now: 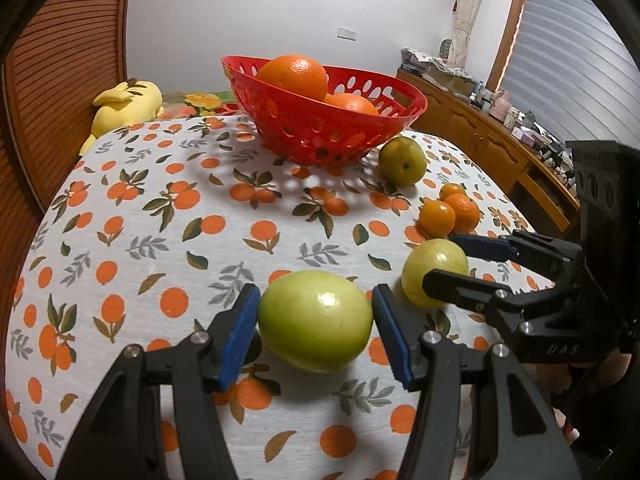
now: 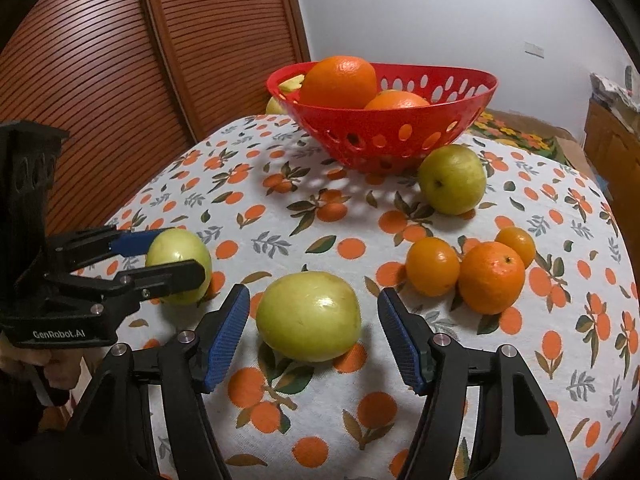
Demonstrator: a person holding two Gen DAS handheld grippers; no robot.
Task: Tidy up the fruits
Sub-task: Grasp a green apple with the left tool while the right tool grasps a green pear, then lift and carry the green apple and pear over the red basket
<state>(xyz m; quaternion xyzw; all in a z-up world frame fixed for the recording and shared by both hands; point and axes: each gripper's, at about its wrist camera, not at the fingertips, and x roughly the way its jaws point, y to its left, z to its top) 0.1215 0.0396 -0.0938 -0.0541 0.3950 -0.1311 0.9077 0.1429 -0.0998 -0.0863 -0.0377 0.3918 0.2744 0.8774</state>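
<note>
Between the blue pads of my left gripper (image 1: 315, 292) sits a pale green fruit (image 1: 316, 320), and both pads touch its sides; it is low over the tablecloth. In the right wrist view the same left gripper (image 2: 180, 254) clasps that fruit (image 2: 176, 252). My right gripper (image 2: 313, 292) stands open around a second green fruit (image 2: 308, 316), with a small gap at each pad. The left wrist view shows the right gripper (image 1: 442, 260) straddling that fruit (image 1: 434, 268). A red perforated basket (image 1: 328, 132) (image 2: 316, 124) at the back holds two oranges (image 1: 292, 74) (image 2: 340, 80).
A third green fruit (image 1: 402, 162) (image 2: 452, 180) lies beside the basket. Three small oranges (image 1: 448, 212) (image 2: 490, 276) cluster on the patterned tablecloth (image 1: 160, 240). A yellow plush toy (image 1: 124, 106) lies at the far table edge. A wooden sideboard (image 1: 480, 140) runs along the right.
</note>
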